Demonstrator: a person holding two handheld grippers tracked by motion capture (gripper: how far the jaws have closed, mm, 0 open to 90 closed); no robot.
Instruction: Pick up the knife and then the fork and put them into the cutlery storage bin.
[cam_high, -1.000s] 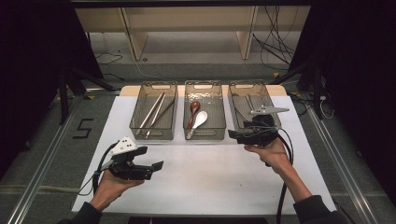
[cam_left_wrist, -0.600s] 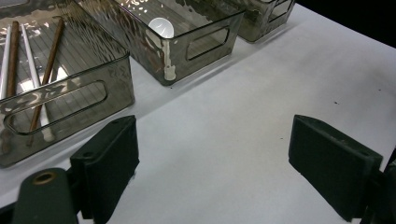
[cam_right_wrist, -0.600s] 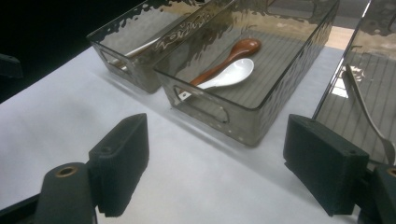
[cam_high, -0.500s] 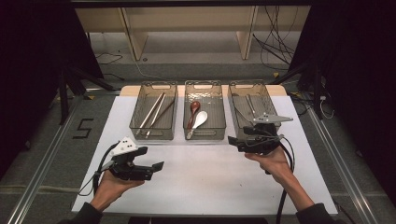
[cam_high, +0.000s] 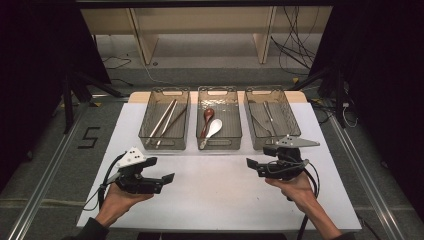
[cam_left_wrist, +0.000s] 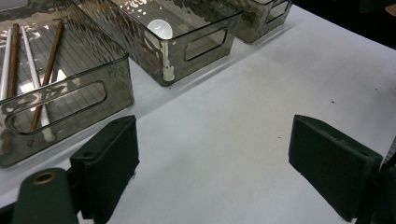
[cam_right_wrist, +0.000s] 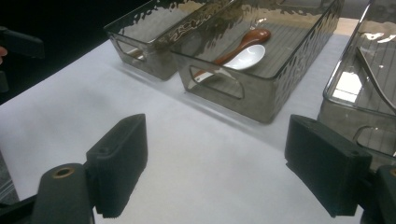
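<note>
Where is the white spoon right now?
In the high view, the white spoon lies in the middle bin, right beside the brown spoon, between the two other bins.

The right claw (cam_high: 253, 165) has drawn back from the right bin (cam_high: 295, 131).

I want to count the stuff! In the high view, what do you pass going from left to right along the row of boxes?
Bin with chopsticks → bin with two spoons → bin with metal utensils.

Grey floor (cam_high: 50, 165) (dark surroundings), wooden shelf (cam_high: 200, 20)
</note>
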